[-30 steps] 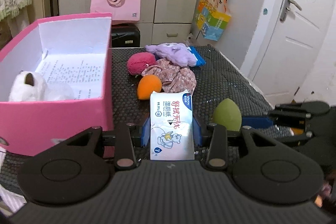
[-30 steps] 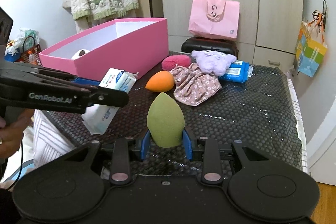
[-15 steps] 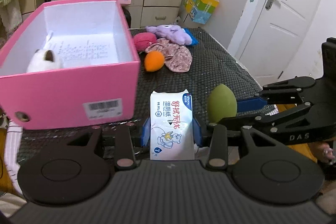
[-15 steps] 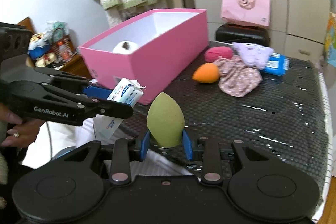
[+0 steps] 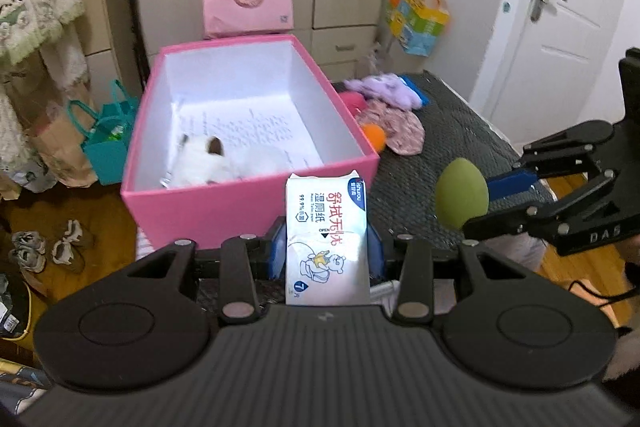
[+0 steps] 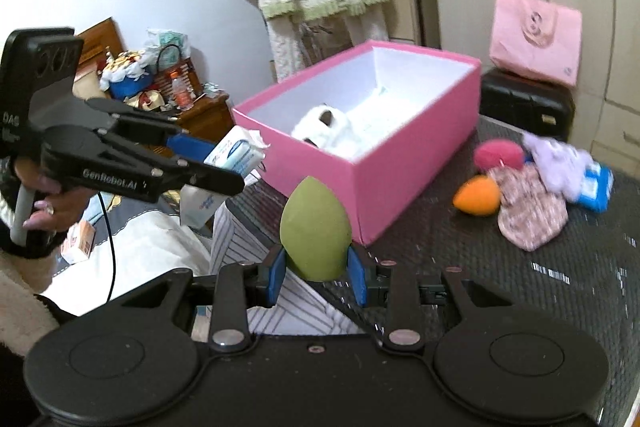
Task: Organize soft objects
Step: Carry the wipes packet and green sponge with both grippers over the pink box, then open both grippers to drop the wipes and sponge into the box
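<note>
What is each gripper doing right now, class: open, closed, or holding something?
Left gripper: closed on the wet-wipes pack.
Right gripper: closed on the green sponge.

The box (image 5: 224,211) is pink outside and white inside, with a white plush toy (image 5: 200,163) in it. Just beside the box lie an orange sponge (image 6: 478,195), a magenta one (image 6: 498,154), a pink floral cloth (image 6: 532,213) and a lilac plush (image 6: 556,163). The held sponge (image 6: 315,233) is olive green; the wipes pack (image 5: 326,243) is white with red lettering.
</note>
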Motion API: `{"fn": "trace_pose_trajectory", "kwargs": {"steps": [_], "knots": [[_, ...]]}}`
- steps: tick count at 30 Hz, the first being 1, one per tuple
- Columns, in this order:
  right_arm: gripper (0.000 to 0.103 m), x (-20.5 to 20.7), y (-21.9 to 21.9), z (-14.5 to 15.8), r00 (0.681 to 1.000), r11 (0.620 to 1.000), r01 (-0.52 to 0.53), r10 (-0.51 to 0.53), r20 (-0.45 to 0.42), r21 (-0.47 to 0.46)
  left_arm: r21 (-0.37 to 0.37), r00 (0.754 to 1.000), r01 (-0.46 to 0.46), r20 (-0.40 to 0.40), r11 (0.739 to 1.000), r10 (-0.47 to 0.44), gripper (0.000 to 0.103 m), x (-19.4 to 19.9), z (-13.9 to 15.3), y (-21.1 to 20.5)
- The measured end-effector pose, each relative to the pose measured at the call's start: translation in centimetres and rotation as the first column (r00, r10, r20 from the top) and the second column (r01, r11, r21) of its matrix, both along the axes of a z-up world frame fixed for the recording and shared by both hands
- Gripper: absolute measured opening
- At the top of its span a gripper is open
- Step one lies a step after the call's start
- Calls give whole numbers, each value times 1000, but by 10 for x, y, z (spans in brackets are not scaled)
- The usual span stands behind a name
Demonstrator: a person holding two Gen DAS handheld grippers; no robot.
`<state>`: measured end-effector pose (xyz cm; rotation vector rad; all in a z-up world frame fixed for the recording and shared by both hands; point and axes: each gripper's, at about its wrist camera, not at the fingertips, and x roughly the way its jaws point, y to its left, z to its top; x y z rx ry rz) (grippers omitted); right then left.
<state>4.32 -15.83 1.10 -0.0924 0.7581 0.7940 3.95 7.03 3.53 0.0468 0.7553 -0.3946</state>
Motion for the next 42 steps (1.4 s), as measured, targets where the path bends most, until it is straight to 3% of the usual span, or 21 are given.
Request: {"fn": "trace_pose_trajectory", "kwargs": {"steps": [12,21,28,36,42], "knots": [[38,37,38,32,993,1000,-4,4,122,0,-49,998,16,69,999,-12,39,33,19,14],[38,89,61,48,983,1000,1,2,185,-18,-43,997,23,80,999,-20,39,95,27,22],[39,150,70,46,978,997,58,-46,205,-51,-17,1000,3,11,1000,-2,39,167,17,29],[39,215,98,17,994,984,12,8,111,-177,35,992,6,-127,999,-1,39,239,-23,24],[39,237,118,-1,996,960,-32,55,76,-279,154,985,1,-170,988,25,39,254,-48,19]]}}
